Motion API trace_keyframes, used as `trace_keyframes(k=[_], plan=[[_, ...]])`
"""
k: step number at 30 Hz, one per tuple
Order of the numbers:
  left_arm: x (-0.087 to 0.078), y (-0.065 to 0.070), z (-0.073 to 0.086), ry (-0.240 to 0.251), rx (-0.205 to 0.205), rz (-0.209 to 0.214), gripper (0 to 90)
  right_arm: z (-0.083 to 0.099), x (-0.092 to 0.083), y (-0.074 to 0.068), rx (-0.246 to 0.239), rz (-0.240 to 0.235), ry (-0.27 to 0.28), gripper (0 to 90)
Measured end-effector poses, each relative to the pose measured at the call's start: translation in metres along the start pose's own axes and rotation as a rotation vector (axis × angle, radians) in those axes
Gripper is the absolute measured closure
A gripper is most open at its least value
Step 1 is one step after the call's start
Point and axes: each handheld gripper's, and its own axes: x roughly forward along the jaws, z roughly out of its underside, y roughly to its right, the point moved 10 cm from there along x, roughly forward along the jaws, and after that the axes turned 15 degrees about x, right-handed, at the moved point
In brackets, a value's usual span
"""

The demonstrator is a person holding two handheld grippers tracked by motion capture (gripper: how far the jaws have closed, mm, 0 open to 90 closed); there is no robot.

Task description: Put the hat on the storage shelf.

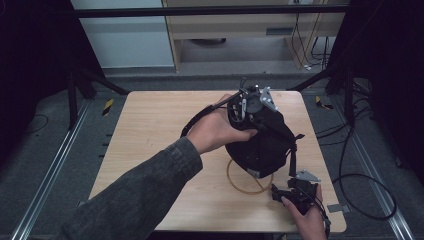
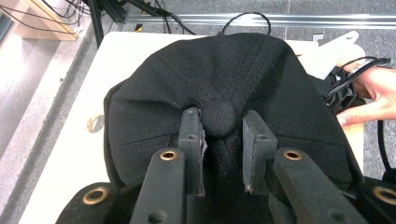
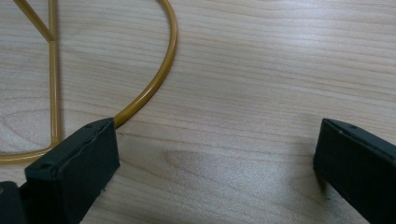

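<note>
Left forearm reached in from bottom left, sleeve dark, left hand [image 1: 216,131] wrapped round the left gripper [image 2: 222,122] over mid-table [image 1: 150,125]. Jaws part-open, bracketing the top button [image 2: 218,116] of a black cap [image 2: 224,70]; whether truly pinching, cannot tell. Cap sat on a gold wire stand [image 1: 250,186], crown up, near table centre-right. Right hand [image 1: 307,220] low at the near right edge, right gripper [image 3: 215,154] spread wide above bare wood beside the stand's ring [image 3: 154,84]. No readable writing.
</note>
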Motion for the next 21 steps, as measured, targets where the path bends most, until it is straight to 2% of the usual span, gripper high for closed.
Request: trace_keyframes(k=[8,21], plan=[[0.0058,0.0021,0.004,-0.01,-0.002,0.017,71.5,-0.0001,0.0,0.0001,-0.002,0.0,0.001,0.4],[0.0078,0.0032,0.0079,-0.013,-0.002,0.002,67.0,-0.0001,0.0,0.0002,-0.002,0.0,0.001,0.4]])
